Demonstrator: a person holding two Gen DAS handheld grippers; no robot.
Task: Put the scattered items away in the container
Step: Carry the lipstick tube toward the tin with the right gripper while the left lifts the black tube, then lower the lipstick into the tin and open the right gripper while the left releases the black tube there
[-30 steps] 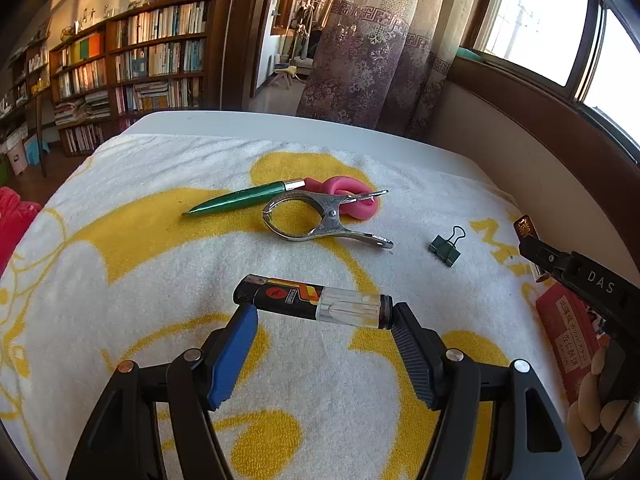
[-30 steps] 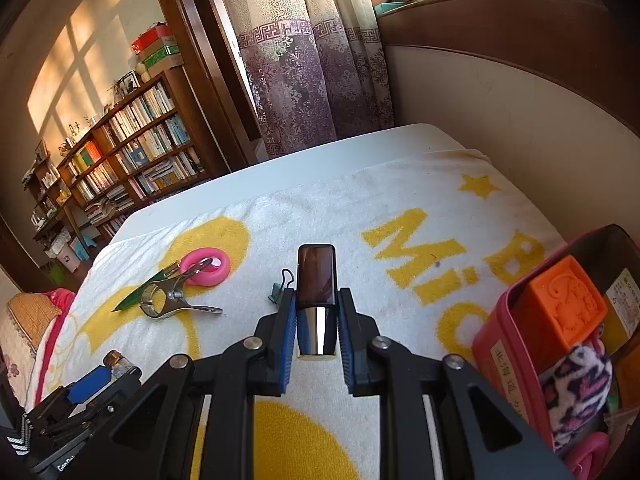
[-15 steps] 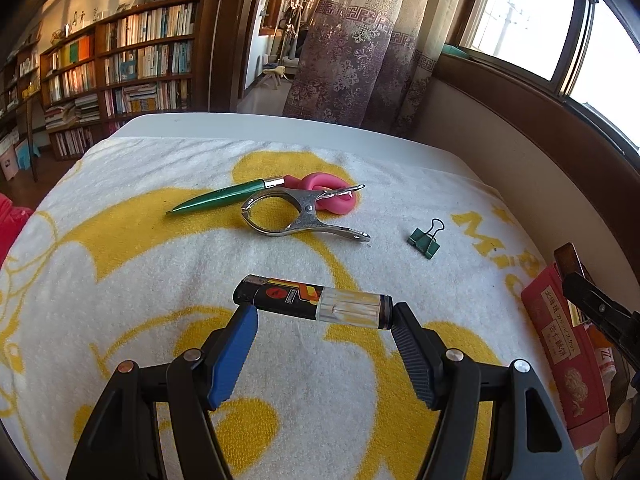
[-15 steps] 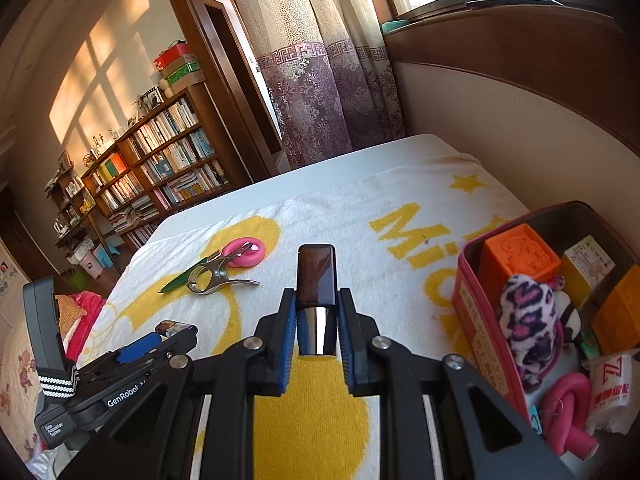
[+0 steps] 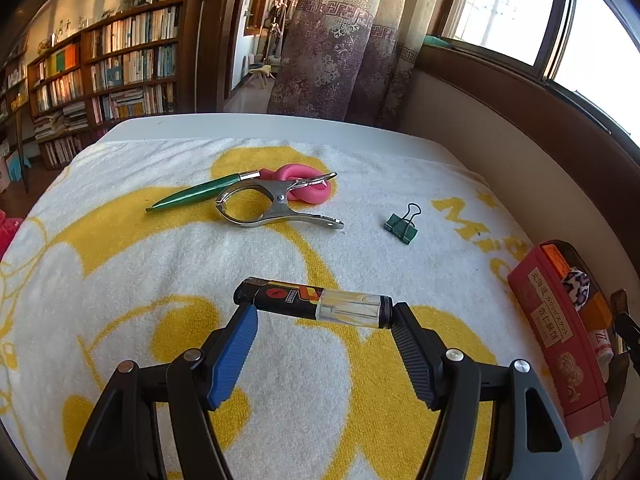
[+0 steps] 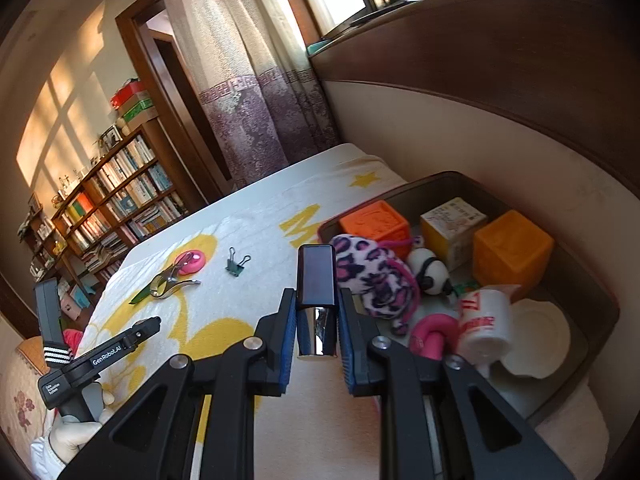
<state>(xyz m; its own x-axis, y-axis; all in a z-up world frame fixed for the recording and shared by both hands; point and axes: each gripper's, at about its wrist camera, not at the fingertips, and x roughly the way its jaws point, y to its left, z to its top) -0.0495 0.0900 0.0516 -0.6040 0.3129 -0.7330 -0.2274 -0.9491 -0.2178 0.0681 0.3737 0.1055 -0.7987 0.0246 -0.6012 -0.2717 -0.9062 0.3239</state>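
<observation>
Nubby terry towel (image 5: 320,400); shiny metal clamp (image 5: 264,208); glossy plastic lighter (image 5: 316,304).

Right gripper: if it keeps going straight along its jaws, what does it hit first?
Probably the leopard-print plush at the near end of the container. The right gripper, shut on a dark, chrome-based lipstick-like tube, points there; depth is unclear.

A white and yellow towel (image 5: 132,264) covers the table, a wooden bookshelf (image 5: 104,68) full of books stands far left, and a patterned curtain (image 5: 340,40) hangs beside the bright window (image 5: 508,12) far right.
</observation>
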